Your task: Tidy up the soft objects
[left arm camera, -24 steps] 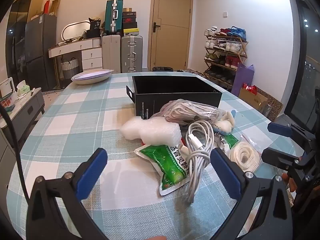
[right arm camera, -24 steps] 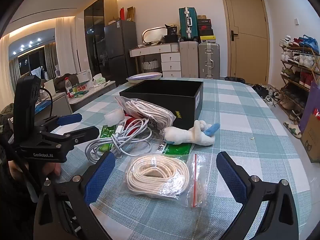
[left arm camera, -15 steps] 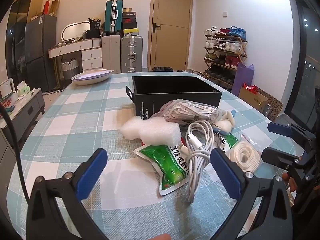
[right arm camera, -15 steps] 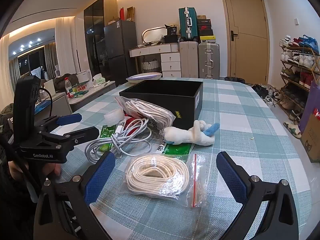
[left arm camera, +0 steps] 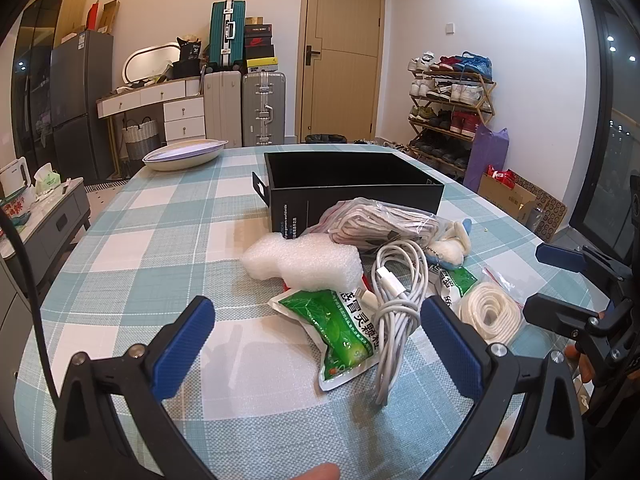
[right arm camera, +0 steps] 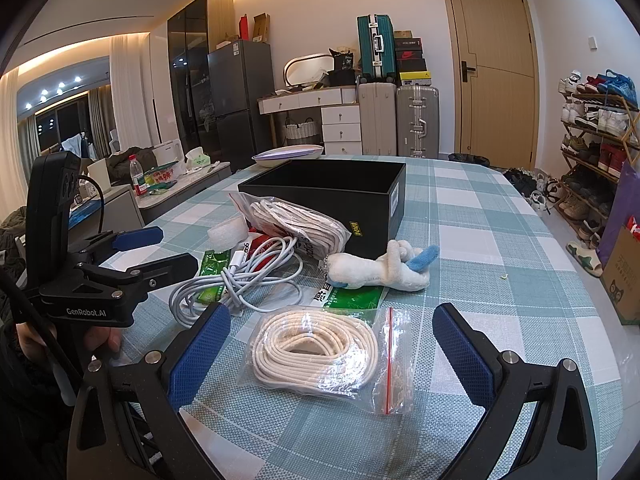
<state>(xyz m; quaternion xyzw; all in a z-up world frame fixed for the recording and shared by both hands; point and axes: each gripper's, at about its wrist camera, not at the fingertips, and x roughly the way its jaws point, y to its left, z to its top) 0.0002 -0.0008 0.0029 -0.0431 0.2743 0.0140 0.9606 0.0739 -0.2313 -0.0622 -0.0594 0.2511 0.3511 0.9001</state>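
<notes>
Nothing has moved: left gripper (left arm camera: 316, 344) and right gripper (right arm camera: 332, 344) stay wide apart, empty; pile untouched beside black box (right arm camera: 344, 196).

Counted outward from the one black box (right arm camera: 332, 196) on the surface (right arm camera: 480, 232):

- Two bags of coiled cord: one striped bundle (right arm camera: 296, 220) leaning against the box's near wall, one cream coil in a zip bag (right arm camera: 320, 350) well in front of the box.
- One white charging cable (right arm camera: 244, 276), loosely looped, in front of the box.
- One white foam block (left arm camera: 302, 260) just in front of the box.
- One white plush toy (right arm camera: 380, 268) with a blue part, touching the box's near corner.
- Two green printed packets: one (left arm camera: 340, 332) under the cable, one (right arm camera: 352, 300) under the toy.
- One shallow dish (right arm camera: 288, 155) beyond the box.
- Two pairs of tongs, left (left arm camera: 316, 344) and right (right arm camera: 328, 356), each spread wide, nearer than the box.
</notes>
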